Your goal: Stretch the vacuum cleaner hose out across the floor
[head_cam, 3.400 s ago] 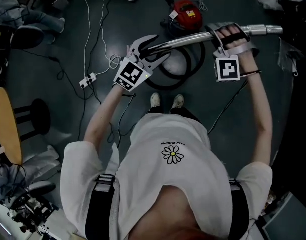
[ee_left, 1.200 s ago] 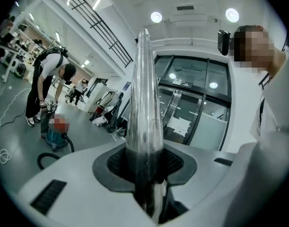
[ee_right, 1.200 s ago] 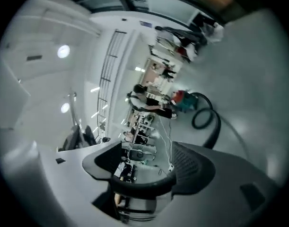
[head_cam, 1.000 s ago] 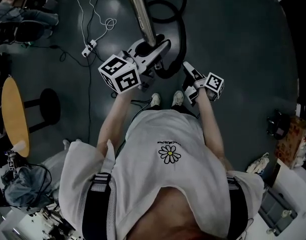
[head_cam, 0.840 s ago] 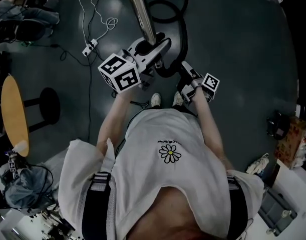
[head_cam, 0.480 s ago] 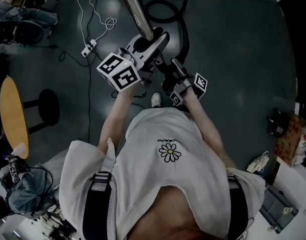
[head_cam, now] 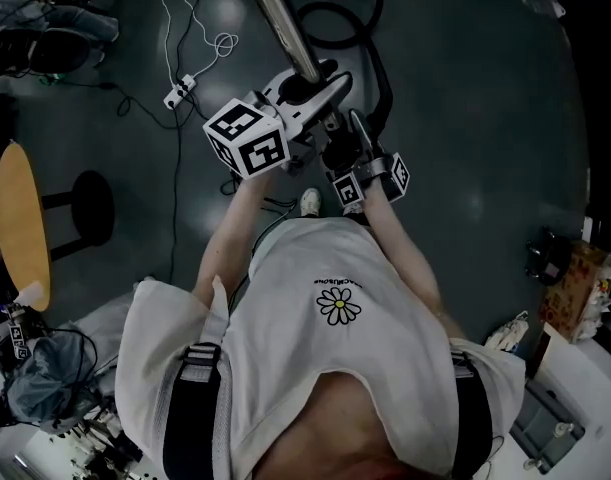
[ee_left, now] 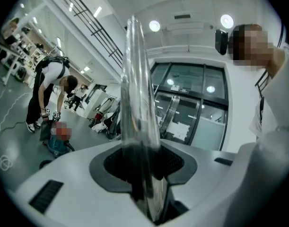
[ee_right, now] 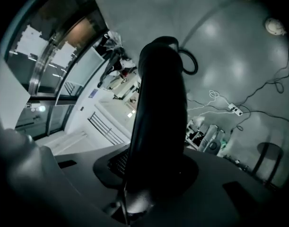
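Note:
A shiny metal vacuum tube (head_cam: pixel 277 20) runs up and away from me over the dark floor. My left gripper (head_cam: pixel 305 90) is shut on its lower end; in the left gripper view the tube (ee_left: pixel 137 103) stands straight out of the closed jaws (ee_left: pixel 145 176). Just below, my right gripper (head_cam: pixel 343 140) has just been closing, and its jaws now clamp the black curved hose handle (ee_right: pixel 161 108). The black hose (head_cam: pixel 377 63) bends off behind the tube into a loop (head_cam: pixel 330 30) on the floor.
A white power strip (head_cam: pixel 179 93) and thin white cables (head_cam: pixel 197 28) lie on the floor at the left. A round wooden table (head_cam: pixel 19 223) and black stool (head_cam: pixel 80 206) stand further left. Boxes (head_cam: pixel 573 273) sit at the right edge. My shoes (head_cam: pixel 310 200) are beneath the grippers.
My right gripper has swung left and up from beside my body, rolled over, and closed on the black handle under the left gripper. The left gripper keeps its hold on the tube.

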Available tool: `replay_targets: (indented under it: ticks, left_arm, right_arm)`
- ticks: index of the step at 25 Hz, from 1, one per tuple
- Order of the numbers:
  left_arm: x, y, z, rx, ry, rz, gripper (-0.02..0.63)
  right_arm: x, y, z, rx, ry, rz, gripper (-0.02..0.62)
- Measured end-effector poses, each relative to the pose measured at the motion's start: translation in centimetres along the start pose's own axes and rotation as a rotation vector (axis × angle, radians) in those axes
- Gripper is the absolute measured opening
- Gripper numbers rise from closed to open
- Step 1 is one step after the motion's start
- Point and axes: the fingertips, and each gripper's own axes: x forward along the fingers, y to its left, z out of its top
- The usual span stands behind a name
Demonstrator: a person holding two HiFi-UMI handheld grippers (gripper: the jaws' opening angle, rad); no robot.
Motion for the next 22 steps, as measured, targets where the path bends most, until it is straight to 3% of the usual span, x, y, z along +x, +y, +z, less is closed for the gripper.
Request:
replay_targets:
  ticks: [4,6,7,11,14,15,17,22]
  left_arm:
    - [0.7,0.1,-2.8,0.089,0.255,0.036,0.164]
    - [0.7,0.2,-4.4,0.127,0.365,0.06,0.205]
    - [0.6,0.3,-4.8,0.13,0.38,0.067,0.21]
    - [0.1,0.8,-4.8,0.204,0.31,0.113,0.266]
    - [0.6,1.7,-4.2,0.337,0.276,0.182,0.388]
    - [0.9,2.1,-4.1,0.365,0.278,0.202,0.461]
    - [1.1,2.9,-4.0,0.385,0.282,0.235,0.535]
    - [-1.0,4.6,-5.0,0.402,0.327,0.28,0.563]
  right_arm:
    - [-0.8,4.3,4.6,-0.022,-0.211,0.15,0.091]
    - [-1.1,6.3,6.3,-0.061,-0.256,0.205,0.076]
    - [-1.2,7.0,6.6,-0.087,-0.256,0.22,0.074]
    - [-0.8,8.4,6.1,-0.152,-0.207,0.252,0.065]
    - [-0.3,8.9,5.3,-0.159,-0.186,0.276,0.058]
    - [-0.3,9.1,5.1,-0.164,-0.186,0.281,0.055]
    - [-0.4,9.6,5.2,-0.193,-0.202,0.281,0.051]
    - [-1.2,12.8,7.2,-0.319,-0.252,0.309,0.048]
